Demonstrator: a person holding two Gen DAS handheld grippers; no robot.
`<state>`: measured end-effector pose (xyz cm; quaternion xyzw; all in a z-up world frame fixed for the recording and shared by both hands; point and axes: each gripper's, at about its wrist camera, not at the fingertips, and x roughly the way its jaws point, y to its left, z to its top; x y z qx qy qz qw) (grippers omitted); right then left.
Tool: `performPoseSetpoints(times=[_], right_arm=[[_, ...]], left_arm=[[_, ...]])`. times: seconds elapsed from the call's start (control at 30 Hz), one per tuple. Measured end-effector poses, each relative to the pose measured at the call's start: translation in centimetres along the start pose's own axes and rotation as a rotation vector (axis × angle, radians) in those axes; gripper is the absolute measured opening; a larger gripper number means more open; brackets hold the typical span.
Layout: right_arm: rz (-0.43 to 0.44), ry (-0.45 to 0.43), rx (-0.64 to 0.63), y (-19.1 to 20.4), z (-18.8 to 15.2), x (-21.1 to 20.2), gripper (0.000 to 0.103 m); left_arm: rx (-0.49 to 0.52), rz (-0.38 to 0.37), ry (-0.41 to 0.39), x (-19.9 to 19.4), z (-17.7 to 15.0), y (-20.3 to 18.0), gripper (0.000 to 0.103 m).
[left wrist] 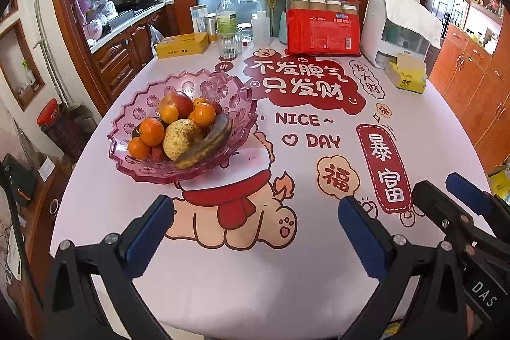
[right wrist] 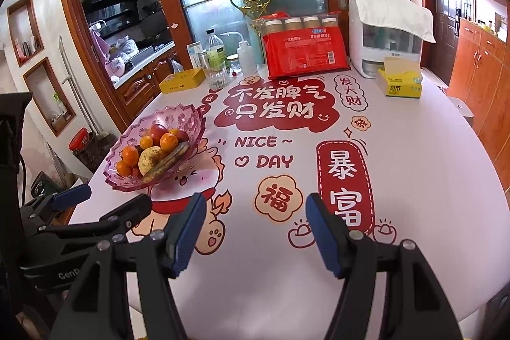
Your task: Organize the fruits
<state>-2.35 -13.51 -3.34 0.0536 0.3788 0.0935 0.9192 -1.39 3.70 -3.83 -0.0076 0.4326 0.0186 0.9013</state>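
A pink scalloped glass bowl (left wrist: 127, 123) stands on the left of the printed tablecloth, seen too in the right wrist view as the bowl (right wrist: 127, 145). It holds several oranges (left wrist: 151, 131), a red apple (left wrist: 178, 101), a speckled yellow pear (left wrist: 181, 137) and a browned banana (left wrist: 210, 144). My left gripper (left wrist: 255, 212) hovers open over the cloth, near and right of the bowl, nothing between its blue pads. My right gripper (right wrist: 255, 215) is open too, empty, further right. The right gripper shows at the right edge of the left view (left wrist: 446, 190).
At the table's far end stand a red pack of paper cups (left wrist: 323, 27), a white dispenser (left wrist: 401, 27), a yellow tissue pack (left wrist: 406, 72), a glass (left wrist: 229, 42), bottles and a yellow box (left wrist: 181, 44). Wooden cabinets flank both sides.
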Motion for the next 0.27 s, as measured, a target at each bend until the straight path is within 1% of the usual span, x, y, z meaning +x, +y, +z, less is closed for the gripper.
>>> performPoseSetpoints(times=[0.27], right_arm=[[0.001, 0.011, 0.000, -0.04, 0.05, 0.30, 0.065]], left_arm=[[-0.005, 0.000, 0.012, 0.22, -0.06, 0.14, 0.102]])
